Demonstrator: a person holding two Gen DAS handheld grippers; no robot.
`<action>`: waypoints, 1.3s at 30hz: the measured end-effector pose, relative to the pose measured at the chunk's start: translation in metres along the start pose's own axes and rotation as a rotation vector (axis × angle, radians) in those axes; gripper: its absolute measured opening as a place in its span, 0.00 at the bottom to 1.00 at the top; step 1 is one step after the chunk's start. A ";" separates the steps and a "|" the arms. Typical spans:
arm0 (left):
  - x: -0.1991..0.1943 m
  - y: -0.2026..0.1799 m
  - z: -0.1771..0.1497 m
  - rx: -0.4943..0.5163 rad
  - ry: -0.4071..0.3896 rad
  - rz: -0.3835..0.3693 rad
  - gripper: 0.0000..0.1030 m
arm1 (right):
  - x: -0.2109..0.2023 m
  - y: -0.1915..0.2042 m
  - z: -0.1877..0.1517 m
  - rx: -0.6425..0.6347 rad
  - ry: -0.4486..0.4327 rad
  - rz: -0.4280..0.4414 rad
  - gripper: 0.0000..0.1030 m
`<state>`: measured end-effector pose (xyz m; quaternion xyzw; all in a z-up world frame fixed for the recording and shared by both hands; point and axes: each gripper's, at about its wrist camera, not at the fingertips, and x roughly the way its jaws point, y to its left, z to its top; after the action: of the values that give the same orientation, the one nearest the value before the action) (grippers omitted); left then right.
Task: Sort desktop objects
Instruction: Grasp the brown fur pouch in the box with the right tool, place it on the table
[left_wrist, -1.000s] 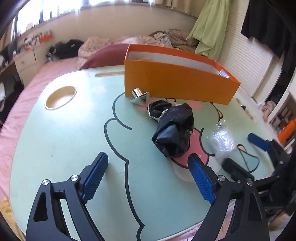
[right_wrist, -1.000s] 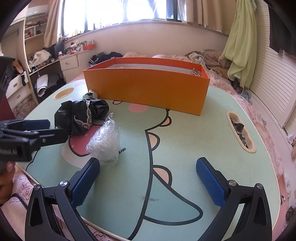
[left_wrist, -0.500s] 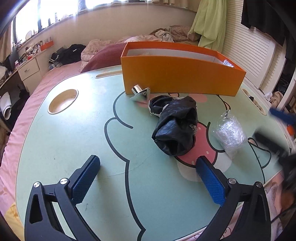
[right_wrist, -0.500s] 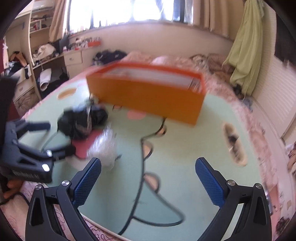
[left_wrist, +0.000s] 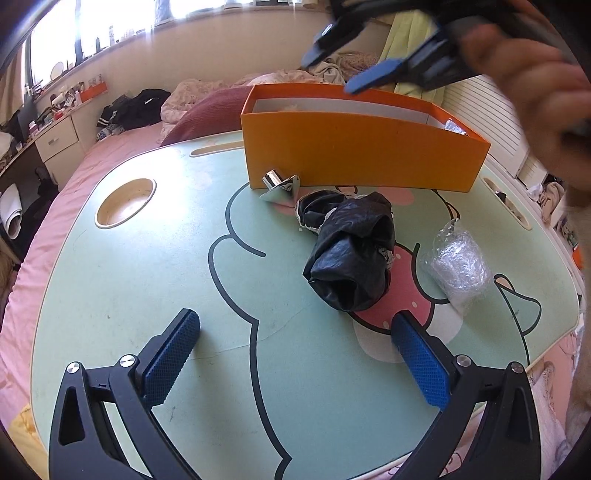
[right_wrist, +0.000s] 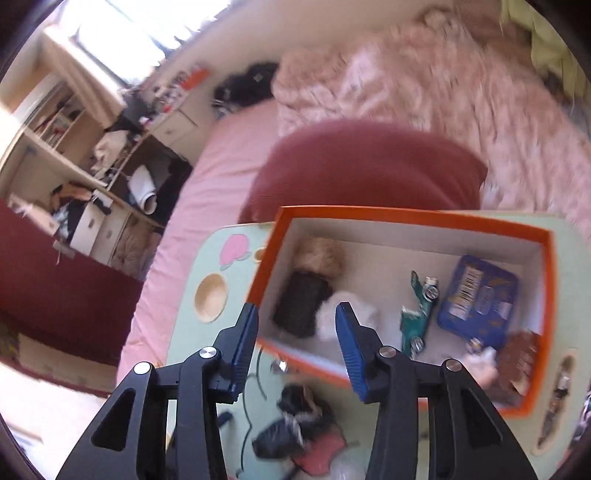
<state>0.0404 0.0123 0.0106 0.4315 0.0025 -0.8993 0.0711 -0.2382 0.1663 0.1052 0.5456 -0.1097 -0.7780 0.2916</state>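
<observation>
My left gripper (left_wrist: 295, 354) stands wide open low over the green cartoon table (left_wrist: 122, 280), with nothing between its fingers. Just beyond it lies a crumpled black bag (left_wrist: 351, 254), with a clear plastic wad (left_wrist: 458, 266) to its right. A shiny silver piece (left_wrist: 280, 184) rests against the orange box (left_wrist: 362, 147). A hand holds my right gripper (right_wrist: 297, 343) high above that orange box (right_wrist: 413, 218); its jaws are closing on nothing. Inside the box lie a blue tin (right_wrist: 476, 299), a green toy car (right_wrist: 417, 317) and a black item (right_wrist: 299, 306).
A round cup recess (left_wrist: 125, 203) sits in the table's left part. A bed with pink covers and a dark red cushion (right_wrist: 362, 166) lies behind the table. Shelves and drawers (right_wrist: 74, 155) stand at the left. The right hand (left_wrist: 535, 74) fills the upper right of the left wrist view.
The right gripper has swung up from the table's near edge to above the orange box, and its jaws have narrowed. The left gripper has stayed put and opened slightly wider.
</observation>
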 end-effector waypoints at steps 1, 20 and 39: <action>0.000 0.000 0.000 -0.001 0.000 -0.001 1.00 | 0.013 -0.005 0.007 0.034 0.018 -0.009 0.42; 0.000 -0.003 0.001 -0.005 -0.001 0.002 1.00 | 0.038 -0.024 0.033 0.114 0.012 0.023 0.28; 0.000 -0.006 0.003 -0.009 -0.002 0.005 1.00 | -0.013 -0.038 -0.112 -0.112 -0.082 0.049 0.78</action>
<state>0.0375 0.0178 0.0119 0.4301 0.0053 -0.8996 0.0754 -0.1452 0.2210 0.0542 0.4934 -0.0912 -0.7973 0.3356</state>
